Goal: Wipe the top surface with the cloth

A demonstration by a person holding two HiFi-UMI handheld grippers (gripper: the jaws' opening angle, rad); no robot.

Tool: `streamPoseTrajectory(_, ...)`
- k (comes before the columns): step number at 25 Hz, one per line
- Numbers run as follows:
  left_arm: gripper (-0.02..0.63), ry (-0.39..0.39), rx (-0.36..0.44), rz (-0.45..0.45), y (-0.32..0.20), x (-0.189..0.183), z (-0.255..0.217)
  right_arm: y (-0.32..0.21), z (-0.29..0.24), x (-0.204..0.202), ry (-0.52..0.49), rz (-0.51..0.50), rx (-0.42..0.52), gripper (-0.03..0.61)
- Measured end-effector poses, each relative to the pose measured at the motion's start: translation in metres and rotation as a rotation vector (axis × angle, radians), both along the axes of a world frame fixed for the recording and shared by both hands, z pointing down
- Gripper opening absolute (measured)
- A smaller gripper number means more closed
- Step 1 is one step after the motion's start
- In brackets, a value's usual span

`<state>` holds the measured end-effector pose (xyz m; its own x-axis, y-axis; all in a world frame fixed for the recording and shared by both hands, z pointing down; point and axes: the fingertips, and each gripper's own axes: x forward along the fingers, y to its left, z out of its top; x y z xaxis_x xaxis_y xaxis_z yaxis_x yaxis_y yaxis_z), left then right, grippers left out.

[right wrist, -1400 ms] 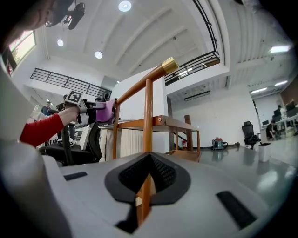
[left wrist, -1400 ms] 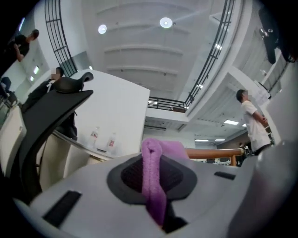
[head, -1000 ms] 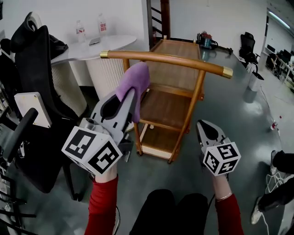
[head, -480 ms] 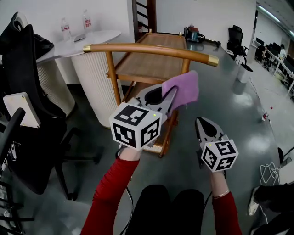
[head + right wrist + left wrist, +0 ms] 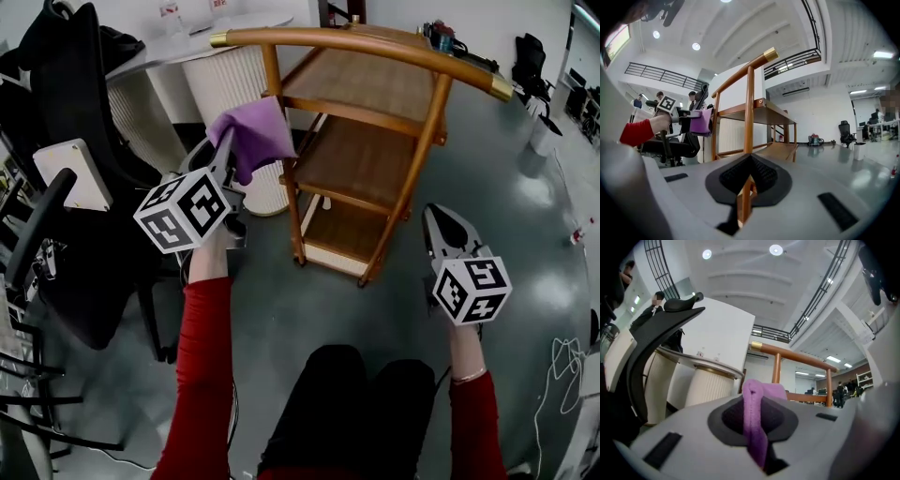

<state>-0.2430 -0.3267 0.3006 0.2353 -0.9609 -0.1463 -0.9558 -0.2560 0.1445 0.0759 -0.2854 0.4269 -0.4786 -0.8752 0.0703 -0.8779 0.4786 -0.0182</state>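
My left tongs (image 5: 223, 142) are shut tight on a soft purple cloth (image 5: 255, 136). The cloth runs as a folded strip along the jaws and bunches out past their tips, toward the brown wooden cart (image 5: 375, 86) with three shelves. It is up in the air beside the cart's left post; I cannot tell if it touches. My right tongs (image 5: 434, 212) seem closed, with only a thin slit, holding nothing, low by the cart's front leg. The shiny grey floor (image 5: 281, 309) lies below. A black office chair (image 5: 80, 122) stands on my left.
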Motion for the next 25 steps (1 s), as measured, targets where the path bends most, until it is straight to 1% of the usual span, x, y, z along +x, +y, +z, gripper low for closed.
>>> streamPoseTrajectory(3, 0.048, -0.032, 0.012, -0.036, 0.012, -0.009, 0.002, -0.001, 0.003, -0.011, 0.013, -0.02, -0.004, 0.005)
streamPoseTrajectory(5, 0.048, -0.055, 0.041, -0.01, 0.029, 0.001, 0.002, -0.001, 0.004, -0.016, 0.024, -0.026, 0.0, 0.005)
streamPoseTrajectory(6, 0.048, -0.062, 0.056, 0.038, 0.041, 0.013, 0.004, 0.0, 0.004, -0.018, 0.03, -0.027, 0.002, 0.005)
streamPoseTrajectory(7, 0.048, -0.061, 0.063, 0.119, 0.054, 0.032, 0.007, 0.001, 0.004, -0.019, 0.037, -0.026, 0.003, 0.005)
streamPoseTrajectory(10, 0.048, -0.007, 0.04, 0.45, 0.087, 0.114, 0.032, 0.005, 0.006, -0.01, 0.064, -0.005, 0.001, 0.005)
streamPoseTrajectory(11, 0.048, 0.012, 0.019, 0.54, 0.094, 0.143, 0.045, 0.007, 0.007, -0.004, 0.069, 0.009, -0.002, 0.005)
streamPoseTrajectory(12, 0.048, 0.023, -0.008, 0.606, 0.098, 0.17, 0.06, 0.008, 0.008, 0.004, 0.072, 0.025, -0.006, 0.005)
streamPoseTrajectory(13, 0.048, 0.024, -0.039, 0.653, 0.099, 0.196, 0.077, 0.01, 0.01, 0.012, 0.074, 0.042, -0.01, 0.005)
streamPoseTrajectory(15, 0.048, 0.006, -0.103, 0.711, 0.094, 0.243, 0.11, 0.013, 0.013, 0.028, 0.072, 0.077, -0.018, 0.005)
streamPoseTrajectory(17, 0.048, -0.031, -0.153, 0.71, 0.082, 0.274, 0.138, 0.017, 0.016, 0.04, 0.068, 0.104, -0.027, 0.005)
streamPoseTrajectory(18, 0.048, -0.056, -0.17, 0.688, 0.074, 0.282, 0.15, 0.018, 0.017, 0.044, 0.068, 0.111, -0.032, 0.005)
streamPoseTrajectory(20, 0.048, -0.099, -0.191, 0.62, 0.057, 0.281, 0.167, 0.019, 0.02, 0.047, 0.074, 0.116, -0.038, 0.005)
streamPoseTrajectory(22, 0.048, -0.121, -0.192, 0.542, 0.04, 0.264, 0.173, 0.019, 0.02, 0.047, 0.075, 0.112, -0.04, 0.005)
streamPoseTrajectory(25, 0.048, -0.137, -0.184, 0.424, 0.02, 0.217, 0.169, 0.015, 0.018, 0.041, 0.072, 0.095, -0.032, 0.005)
